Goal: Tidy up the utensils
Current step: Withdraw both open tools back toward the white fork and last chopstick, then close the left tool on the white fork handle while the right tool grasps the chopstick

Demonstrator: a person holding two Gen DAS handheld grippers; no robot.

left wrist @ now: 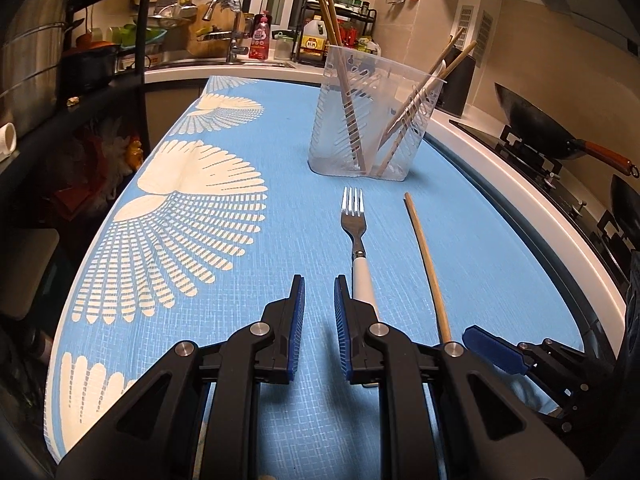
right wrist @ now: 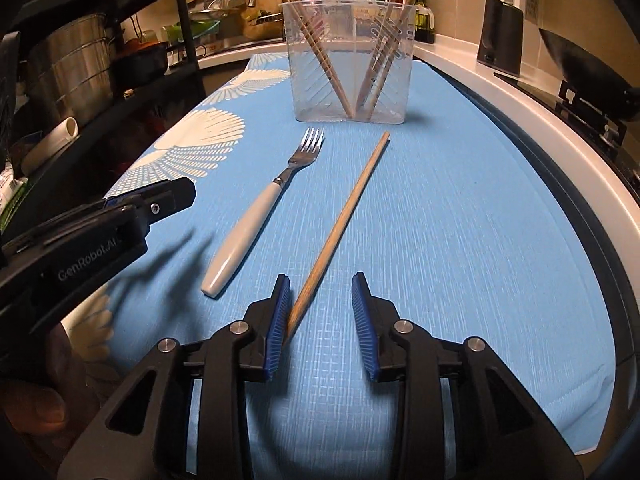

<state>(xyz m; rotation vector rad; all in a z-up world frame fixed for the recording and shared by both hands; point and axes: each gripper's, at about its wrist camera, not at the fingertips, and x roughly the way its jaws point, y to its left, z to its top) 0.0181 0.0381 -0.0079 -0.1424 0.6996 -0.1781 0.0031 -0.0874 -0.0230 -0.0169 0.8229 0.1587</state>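
Left gripper [left wrist: 319, 292] narrow, empty; fork [left wrist: 357, 236] at its one o'clock. Right gripper [right wrist: 321, 294] apart, chopstick [right wrist: 340, 224] apparently touching its left pad.

Both cameras sit low over the blue cloth with white fan prints [left wrist: 280, 240], each looking forward and downward along its own black, blue-padded fingers toward the clear plastic utensil holder [left wrist: 372, 116] at the far end. The left wrist view stands left of the white-handled steel fork [left wrist: 358, 248]; the right wrist view stands to the fork's [right wrist: 256, 208] right, nearer the holder [right wrist: 348, 60]. Both share fork, holder and the loose wooden chopstick [right wrist: 340, 224].
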